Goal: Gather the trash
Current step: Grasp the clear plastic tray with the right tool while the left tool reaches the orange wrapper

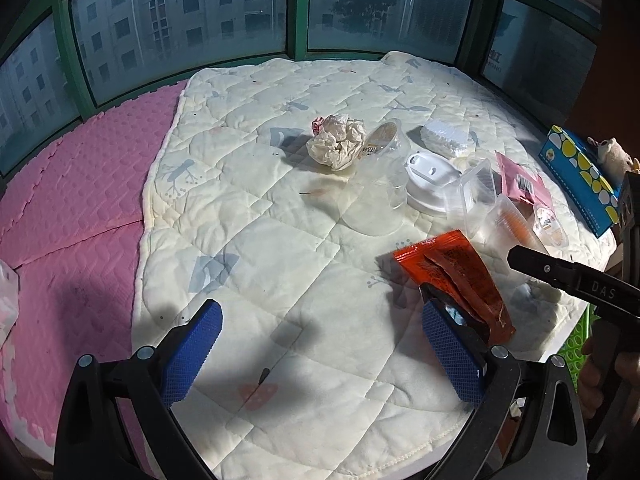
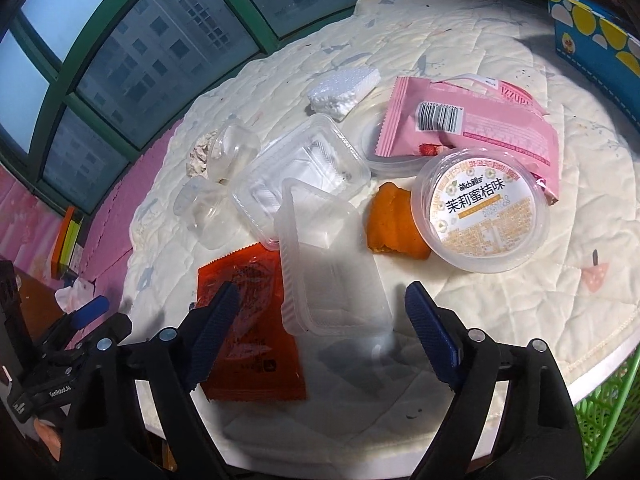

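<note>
Red wrapper (image 2: 250, 328) crinkled, flat; clear tray (image 2: 332, 276) overlapping it.

Both wrist views close over quilt (image 1: 280, 240), sharing red wrapper (image 2: 248, 320)

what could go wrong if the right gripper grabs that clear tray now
The clear tray overlaps the red wrapper, so the open right gripper may catch or drag both. The thin plastic looks likely to buckle or slip from the fingers. The labelled cup and orange piece lie close and may get pushed.
</note>
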`<state>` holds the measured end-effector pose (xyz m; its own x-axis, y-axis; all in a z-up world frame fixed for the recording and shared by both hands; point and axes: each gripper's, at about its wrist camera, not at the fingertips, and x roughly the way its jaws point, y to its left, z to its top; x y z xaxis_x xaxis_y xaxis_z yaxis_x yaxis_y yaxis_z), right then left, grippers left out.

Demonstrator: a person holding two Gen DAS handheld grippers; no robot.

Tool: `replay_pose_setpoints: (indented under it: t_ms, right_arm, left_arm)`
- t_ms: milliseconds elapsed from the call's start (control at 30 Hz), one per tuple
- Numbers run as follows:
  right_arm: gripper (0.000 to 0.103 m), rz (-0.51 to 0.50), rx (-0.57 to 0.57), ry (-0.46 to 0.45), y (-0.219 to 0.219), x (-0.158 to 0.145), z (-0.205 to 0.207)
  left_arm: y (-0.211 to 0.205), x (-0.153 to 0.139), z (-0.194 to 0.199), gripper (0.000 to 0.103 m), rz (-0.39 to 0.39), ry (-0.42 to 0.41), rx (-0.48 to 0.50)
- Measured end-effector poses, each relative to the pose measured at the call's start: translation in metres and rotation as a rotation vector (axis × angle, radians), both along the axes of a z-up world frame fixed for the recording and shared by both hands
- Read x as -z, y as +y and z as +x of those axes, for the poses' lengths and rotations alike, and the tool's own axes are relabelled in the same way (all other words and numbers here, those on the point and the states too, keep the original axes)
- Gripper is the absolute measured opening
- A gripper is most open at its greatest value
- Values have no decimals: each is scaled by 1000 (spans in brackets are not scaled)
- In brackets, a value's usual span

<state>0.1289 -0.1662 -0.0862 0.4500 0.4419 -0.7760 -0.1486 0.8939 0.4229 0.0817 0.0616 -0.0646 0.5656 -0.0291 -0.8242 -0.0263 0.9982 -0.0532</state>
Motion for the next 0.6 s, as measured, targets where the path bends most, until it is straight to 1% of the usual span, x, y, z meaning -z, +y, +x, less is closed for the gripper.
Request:
replay_pose_setpoints:
  t_ms: [100, 233, 433, 600]
  right_arm:
    - [80, 3, -4, 12, 4, 5, 4]
    - [74, -37, -14, -4, 8, 6, 6]
    - [54, -61, 9, -14, 4, 7, 6]
    - [54, -37, 26, -23, -3, 2, 0]
  left_arm:
    - [1, 2, 2, 97, 1, 4, -1]
    - [1, 3, 3, 97, -3, 2, 4]
    - [0, 5, 3, 97, -15, 11, 10]
    - [-3, 3, 1, 97, -25, 9, 19]
